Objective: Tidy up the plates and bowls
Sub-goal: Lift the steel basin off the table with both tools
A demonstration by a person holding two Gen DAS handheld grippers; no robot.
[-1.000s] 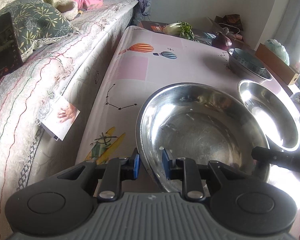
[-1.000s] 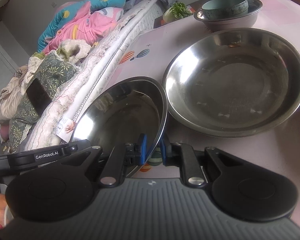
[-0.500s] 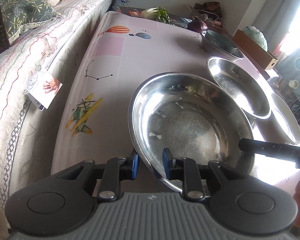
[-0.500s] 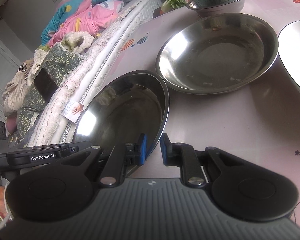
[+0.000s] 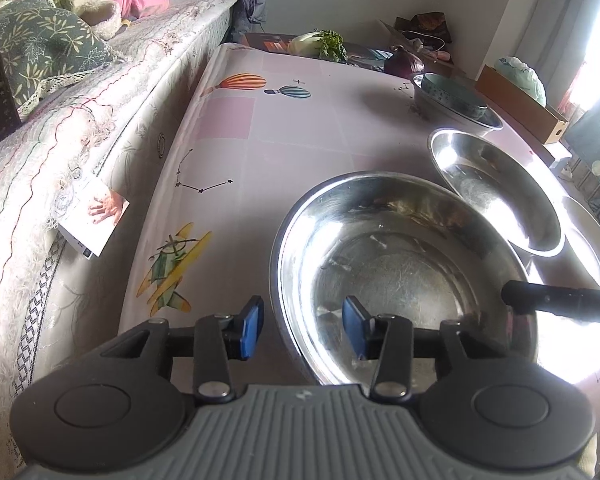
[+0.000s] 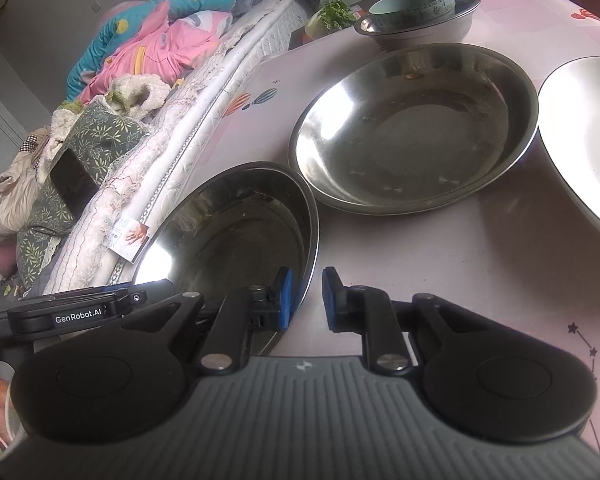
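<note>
A steel bowl (image 5: 404, 272) sits on the pink table (image 5: 260, 128) at its near edge. My left gripper (image 5: 302, 326) is open, its jaws either side of the bowl's near-left rim. My right gripper (image 6: 306, 298) is open too, straddling the same bowl's (image 6: 228, 232) right rim. Behind it lies a wider steel plate (image 5: 496, 192), also in the right wrist view (image 6: 412, 128). A white plate (image 6: 584, 136) lies at the right. A teal bowl (image 6: 412, 4) is nested in a steel bowl (image 6: 424, 26) at the back.
A bed with a quilt (image 5: 60, 128), pillow and clothes runs along the table's left side. Greens (image 5: 324, 44), a red onion (image 5: 404, 65) and a cardboard box (image 5: 520, 108) stand beyond the table's far end. The other gripper's body (image 5: 560, 302) shows at the right.
Both grippers have opened and let go of the near steel bowl's rim. The bowl now rests on the table.
</note>
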